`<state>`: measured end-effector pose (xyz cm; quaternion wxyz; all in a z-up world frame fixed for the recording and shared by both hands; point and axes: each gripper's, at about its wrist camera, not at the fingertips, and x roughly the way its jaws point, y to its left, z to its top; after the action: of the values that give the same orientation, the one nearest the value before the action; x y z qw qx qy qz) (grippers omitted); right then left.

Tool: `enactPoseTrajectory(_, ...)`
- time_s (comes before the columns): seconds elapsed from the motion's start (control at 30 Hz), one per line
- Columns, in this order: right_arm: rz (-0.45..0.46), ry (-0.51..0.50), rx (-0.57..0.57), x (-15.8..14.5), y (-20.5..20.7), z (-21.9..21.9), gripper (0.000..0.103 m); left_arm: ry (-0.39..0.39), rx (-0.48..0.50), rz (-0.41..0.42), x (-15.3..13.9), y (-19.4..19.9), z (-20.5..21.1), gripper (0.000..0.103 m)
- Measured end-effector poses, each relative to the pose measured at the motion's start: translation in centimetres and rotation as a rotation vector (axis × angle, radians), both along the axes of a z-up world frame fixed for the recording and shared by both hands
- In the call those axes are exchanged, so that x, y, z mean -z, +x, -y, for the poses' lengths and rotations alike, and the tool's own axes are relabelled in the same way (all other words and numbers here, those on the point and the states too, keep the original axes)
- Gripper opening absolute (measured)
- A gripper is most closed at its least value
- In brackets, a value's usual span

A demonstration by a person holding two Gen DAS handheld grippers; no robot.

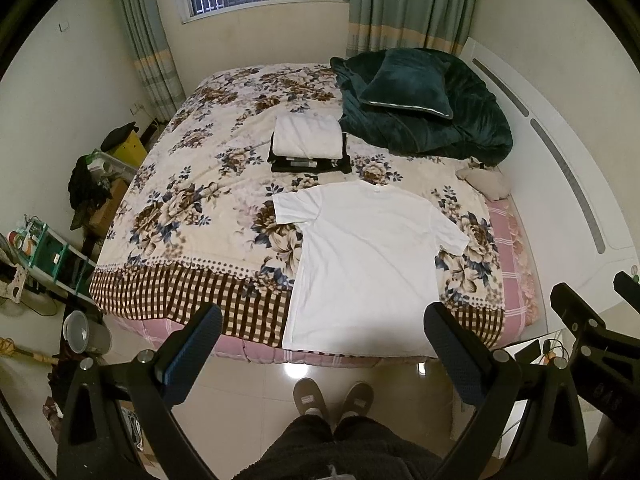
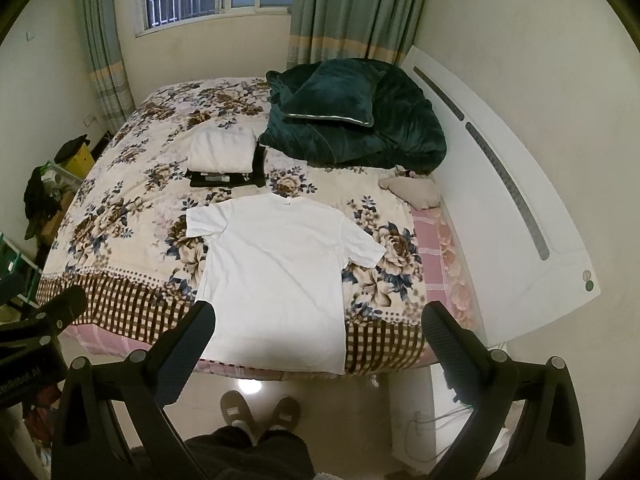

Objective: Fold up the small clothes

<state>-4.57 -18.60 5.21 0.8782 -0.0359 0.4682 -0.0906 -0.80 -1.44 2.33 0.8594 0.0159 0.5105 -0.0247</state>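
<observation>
A white T-shirt (image 1: 368,268) lies spread flat on the near edge of the floral bed, collar away from me; it also shows in the right wrist view (image 2: 280,276). Behind it sits a stack of folded clothes (image 1: 308,144), white on top of black, also seen in the right wrist view (image 2: 224,156). My left gripper (image 1: 324,340) is open and empty, held above the floor in front of the shirt's hem. My right gripper (image 2: 318,336) is open and empty too, at the same height beside it.
A dark green quilt and pillow (image 1: 420,104) fill the bed's far right. A beige cloth (image 1: 484,182) lies by the white headboard (image 1: 560,168). Shelves, boxes and a bin (image 1: 86,332) crowd the floor at left. My slippered feet (image 1: 332,400) stand at the bed's edge.
</observation>
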Motion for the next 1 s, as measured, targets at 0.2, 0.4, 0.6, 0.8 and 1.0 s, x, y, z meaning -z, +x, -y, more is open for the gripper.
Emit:
enactPoseTrajectory(0.2, 0.002, 0.0, 0.001, 0.0, -0.1, -0.1, 0.103, 0.0, -0.001, -0.002, 0.0, 0.1, 0.3, 0.103)
enactPoseTrajectory(0.4, -0.006, 0.002, -0.004, 0.0, 0.4, -0.1, 0.103, -0.01, -0.009, -0.006, 0.1, 0.2, -0.1, 0.103)
enactPoseTrajectory(0.6, -0.021, 0.002, -0.007, 0.1, 1.5, -0.4, 0.103, -0.018, -0.01, -0.011, 0.2, 0.5, -0.6, 0.103)
enactPoseTrajectory(0.8, -0.031, 0.021, 0.025, 1.8, 2.7, -0.7, 0.103, 0.002, -0.033, 0.05, 1.5, 2.4, -1.8, 0.103)
enactPoseTrajectory(1.0, -0.01, 0.015, 0.22, 7.3, 7.1, 5.0, 0.103, 0.049, -0.049, 0.144, 7.3, 10.1, -1.7, 0.103)
